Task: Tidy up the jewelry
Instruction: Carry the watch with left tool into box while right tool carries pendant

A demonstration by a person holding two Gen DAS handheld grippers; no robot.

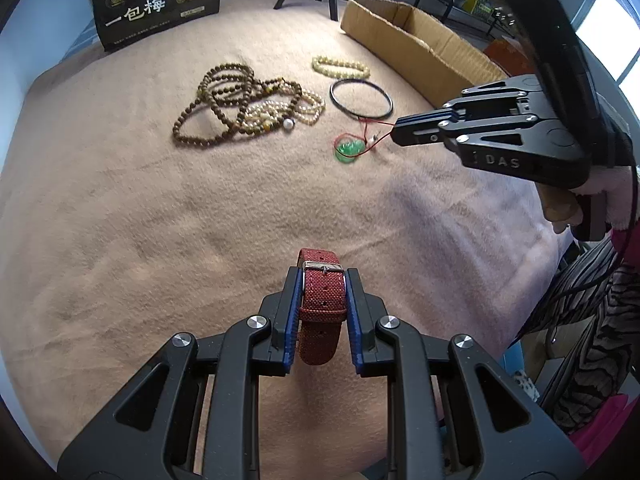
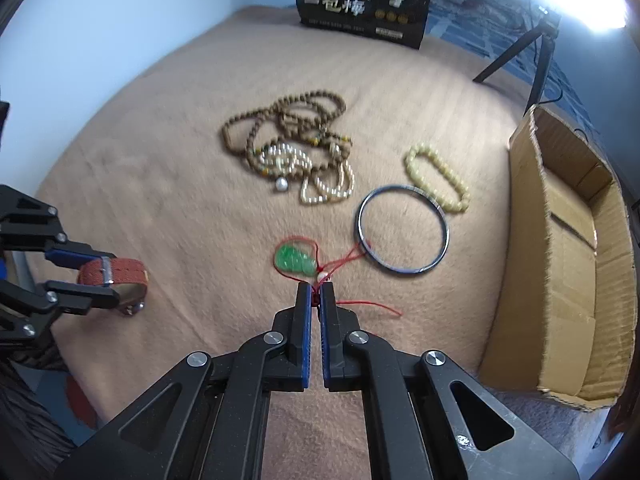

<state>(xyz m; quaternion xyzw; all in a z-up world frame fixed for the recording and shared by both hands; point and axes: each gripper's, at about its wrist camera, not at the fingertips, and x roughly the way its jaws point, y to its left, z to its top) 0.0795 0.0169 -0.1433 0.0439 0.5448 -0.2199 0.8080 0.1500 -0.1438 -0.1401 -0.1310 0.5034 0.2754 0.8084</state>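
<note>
My left gripper (image 1: 322, 276) is shut on a red woven watch strap (image 1: 323, 300); it also shows in the right wrist view (image 2: 114, 272) at the left, low over the blanket. My right gripper (image 2: 316, 290) is shut on the red cord (image 2: 344, 264) of a green jade pendant (image 2: 294, 259), which lies on the blanket; in the left wrist view the pendant (image 1: 348, 149) lies just left of the right gripper (image 1: 394, 133). A dark bangle (image 2: 402, 232), a yellow bead bracelet (image 2: 438, 176) and a tangle of brown and pearl bead strands (image 2: 296, 148) lie beyond.
An open cardboard box (image 2: 568, 248) stands at the right edge of the tan blanket (image 2: 180, 168). A black printed box (image 2: 364, 4) stands at the far end. A tripod (image 2: 528, 52) stands behind the bed.
</note>
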